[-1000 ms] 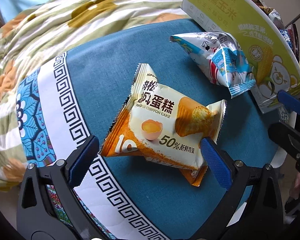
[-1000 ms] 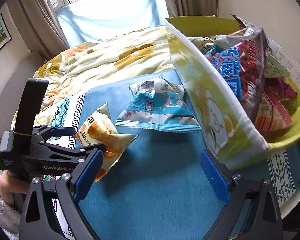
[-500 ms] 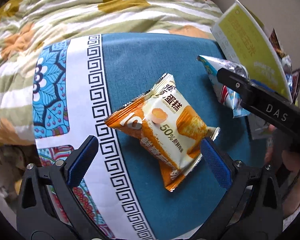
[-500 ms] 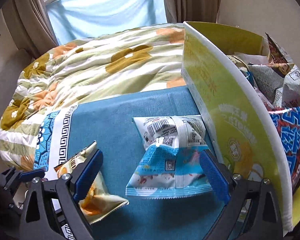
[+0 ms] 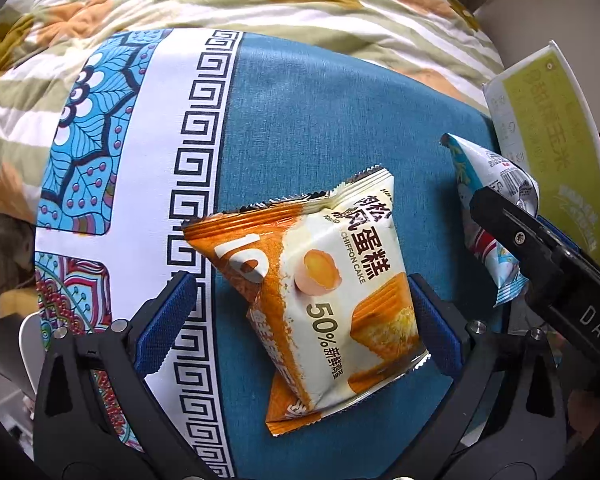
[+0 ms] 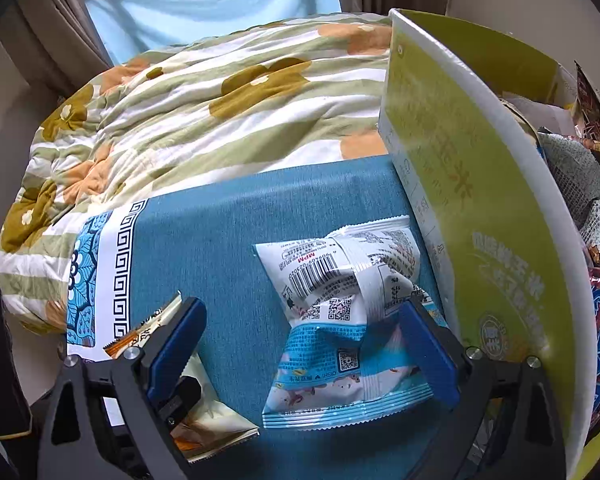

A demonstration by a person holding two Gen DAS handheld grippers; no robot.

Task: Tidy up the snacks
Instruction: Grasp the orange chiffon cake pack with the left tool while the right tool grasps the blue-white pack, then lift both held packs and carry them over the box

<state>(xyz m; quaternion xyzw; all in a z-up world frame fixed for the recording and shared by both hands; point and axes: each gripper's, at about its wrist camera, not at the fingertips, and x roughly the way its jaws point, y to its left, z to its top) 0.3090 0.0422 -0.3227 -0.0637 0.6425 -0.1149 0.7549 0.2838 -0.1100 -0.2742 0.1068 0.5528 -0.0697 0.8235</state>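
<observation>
While the left gripper (image 5: 300, 316) points down with jaws spread wide, the cake pack (image 5: 320, 300) lies between them, ungripped. Between the right gripper's (image 6: 304, 344) equally spread jaws lies the blue pack (image 6: 340, 328), just beside the box (image 6: 480, 200).

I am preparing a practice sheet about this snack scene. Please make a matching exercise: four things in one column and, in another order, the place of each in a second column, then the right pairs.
Things
1. orange and cream chiffon cake packet
2. blue and white foil snack bag
3. yellow-green cardboard box
4. striped floral quilt

Places
A. beyond the blue tablecloth
B. between the open left gripper fingers
C. at the table's right, full of snacks
D. between the open right gripper fingers

Pairs: 1-B, 2-D, 3-C, 4-A
</observation>
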